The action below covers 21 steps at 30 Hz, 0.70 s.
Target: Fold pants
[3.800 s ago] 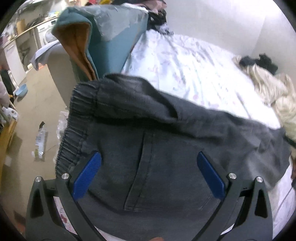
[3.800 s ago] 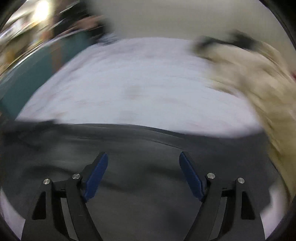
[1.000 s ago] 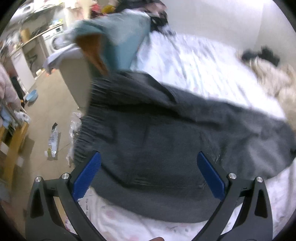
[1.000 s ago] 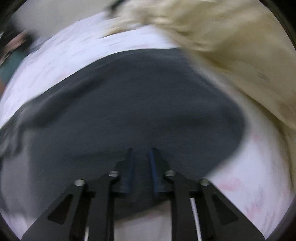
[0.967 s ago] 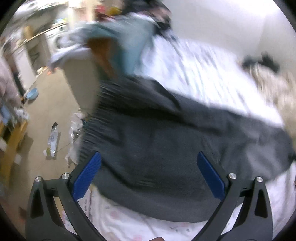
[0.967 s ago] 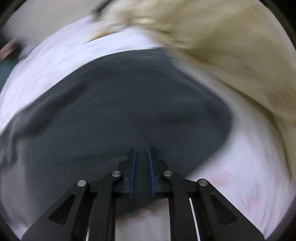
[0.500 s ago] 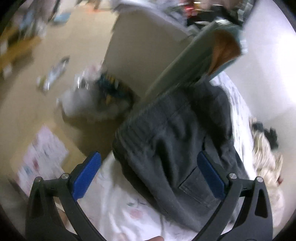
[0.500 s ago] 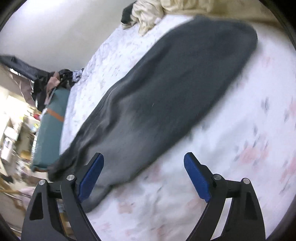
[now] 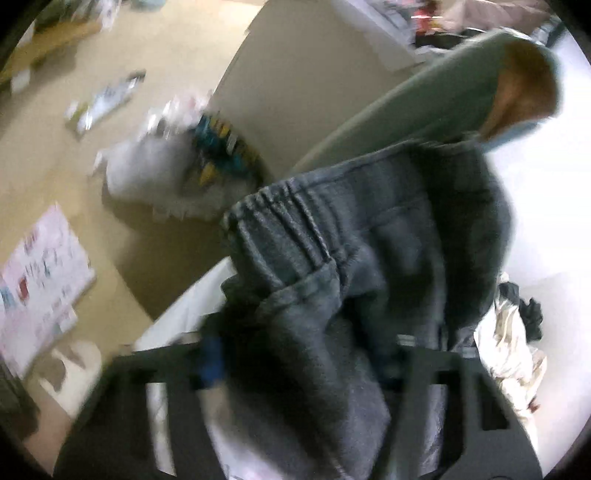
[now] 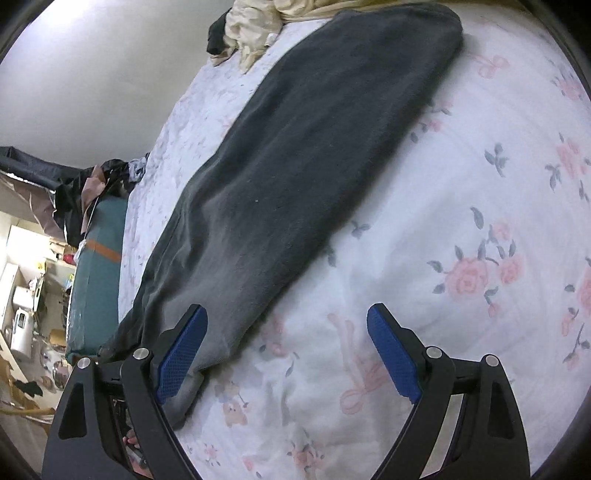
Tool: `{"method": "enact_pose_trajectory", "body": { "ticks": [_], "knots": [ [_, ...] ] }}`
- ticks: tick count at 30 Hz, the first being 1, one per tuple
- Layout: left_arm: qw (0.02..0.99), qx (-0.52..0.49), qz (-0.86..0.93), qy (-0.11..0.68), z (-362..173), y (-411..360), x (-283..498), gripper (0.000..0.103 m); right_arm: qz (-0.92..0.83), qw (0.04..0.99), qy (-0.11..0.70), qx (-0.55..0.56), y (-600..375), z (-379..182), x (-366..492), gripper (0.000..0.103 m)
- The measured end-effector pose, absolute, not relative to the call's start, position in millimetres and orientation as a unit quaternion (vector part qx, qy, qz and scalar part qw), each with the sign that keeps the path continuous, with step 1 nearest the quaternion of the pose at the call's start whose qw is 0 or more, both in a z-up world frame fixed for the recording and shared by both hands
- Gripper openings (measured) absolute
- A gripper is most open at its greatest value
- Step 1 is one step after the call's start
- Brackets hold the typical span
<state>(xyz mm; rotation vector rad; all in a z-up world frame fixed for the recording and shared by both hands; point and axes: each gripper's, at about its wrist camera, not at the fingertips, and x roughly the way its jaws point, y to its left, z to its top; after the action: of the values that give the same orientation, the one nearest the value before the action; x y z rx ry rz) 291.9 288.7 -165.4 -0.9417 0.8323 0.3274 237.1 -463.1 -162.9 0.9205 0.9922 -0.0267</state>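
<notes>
- my left gripper (image 9: 299,365) has just been closing and pinches the bunched waistband of the dark grey pants (image 9: 354,258).
- my right gripper (image 10: 286,350) hangs spread above the floral bed (image 10: 480,221), its left finger over the pants' edge.
- beyond it, the pant leg (image 10: 314,147) lies flat toward cream bedding (image 10: 255,22).

support: bed with floral sheet (image 10: 480,206) | on it: dark grey pants (image 10: 314,155), cream bedding heap (image 10: 255,22)

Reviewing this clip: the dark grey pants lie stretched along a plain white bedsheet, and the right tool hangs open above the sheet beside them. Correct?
Not quite. The bedsheet is not plain: the right wrist view shows pink flowers printed on it. The rest holds: the pants lie stretched along it, and the right tool is open beside them.
</notes>
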Motion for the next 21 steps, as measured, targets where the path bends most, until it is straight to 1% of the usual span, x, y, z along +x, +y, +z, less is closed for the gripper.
{"method": "enact_pose_trajectory", "body": {
  "ticks": [2,4,6,10,14,17,19,21],
  "knots": [
    [0.812,-0.424,0.151,0.372,-146,286,290,0.017,-0.01,0.778,0.46,0.428,-466,-166,238,0.091],
    [0.832,-0.413,0.145,0.342,-122,285,285,0.011,-0.009,0.779,0.457,0.429,-468,-166,239,0.091],
    [0.845,-0.395,0.151,0.329,-99,283,279,0.009,-0.009,0.778,0.453,0.436,-472,-167,237,0.091],
    [0.859,-0.339,0.15,0.353,-77,271,283,0.008,-0.007,0.767,0.442,0.464,-486,-174,233,0.091],
    [0.854,-0.338,0.171,0.358,-72,267,277,0.007,-0.032,0.761,0.413,0.499,-516,-178,230,0.09],
    [0.863,-0.325,0.173,0.347,-61,256,277,0.007,-0.074,0.753,0.375,0.536,-553,-181,224,0.09],
    [0.871,-0.324,0.156,0.334,-52,253,281,0.007,-0.073,0.74,0.359,0.565,-579,-193,233,0.09],
    [0.88,-0.31,0.146,0.329,-42,248,287,0.007,-0.066,0.742,0.35,0.568,-594,-196,248,0.091]
  ]
}}
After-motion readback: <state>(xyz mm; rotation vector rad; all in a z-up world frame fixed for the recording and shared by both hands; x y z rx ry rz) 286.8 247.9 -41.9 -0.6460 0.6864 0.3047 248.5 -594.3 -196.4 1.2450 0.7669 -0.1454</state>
